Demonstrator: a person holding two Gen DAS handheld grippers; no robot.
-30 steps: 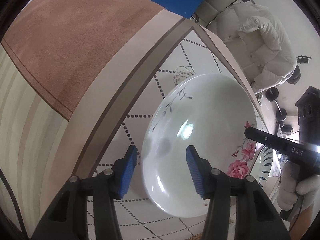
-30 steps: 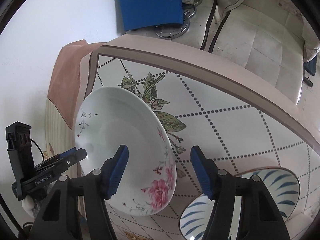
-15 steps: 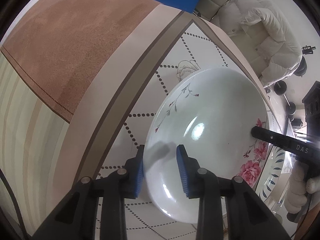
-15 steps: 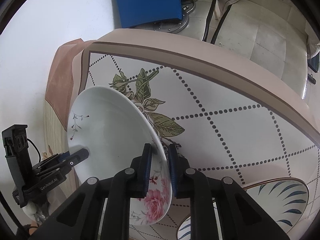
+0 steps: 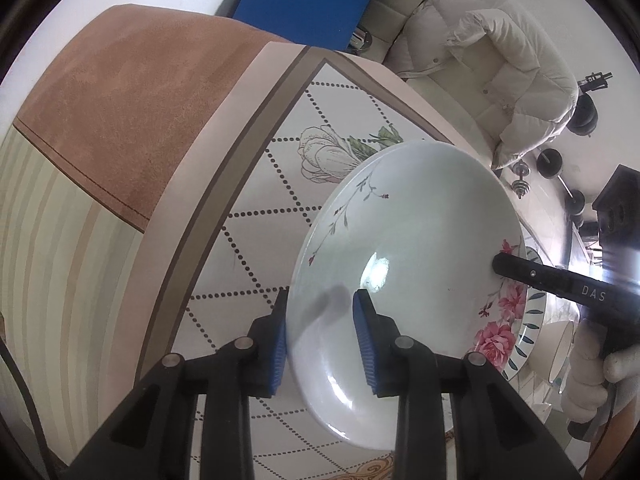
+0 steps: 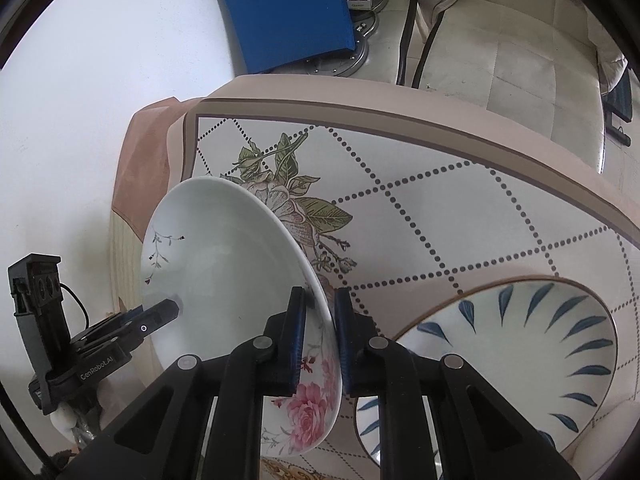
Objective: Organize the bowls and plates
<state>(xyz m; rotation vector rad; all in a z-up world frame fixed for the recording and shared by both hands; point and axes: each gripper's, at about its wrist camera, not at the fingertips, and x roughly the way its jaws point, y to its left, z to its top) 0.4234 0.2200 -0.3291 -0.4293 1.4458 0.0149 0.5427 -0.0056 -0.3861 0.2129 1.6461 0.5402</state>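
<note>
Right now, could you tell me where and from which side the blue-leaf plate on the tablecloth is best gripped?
Take the blue-leaf plate by its thin rim, on the edge facing the right gripper, one finger above and one below. It lies flat on the tablecloth with an upturned rim, so only the edge offers purchase. Both grippers are clamped on the rose plate, so that must be set down first.

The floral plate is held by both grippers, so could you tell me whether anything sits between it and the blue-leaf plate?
Nothing visible does. The floral plate, tilted, is clamped at opposite rims by the right gripper and left gripper. The blue-leaf plate lies right beside it on the tablecloth.
</note>
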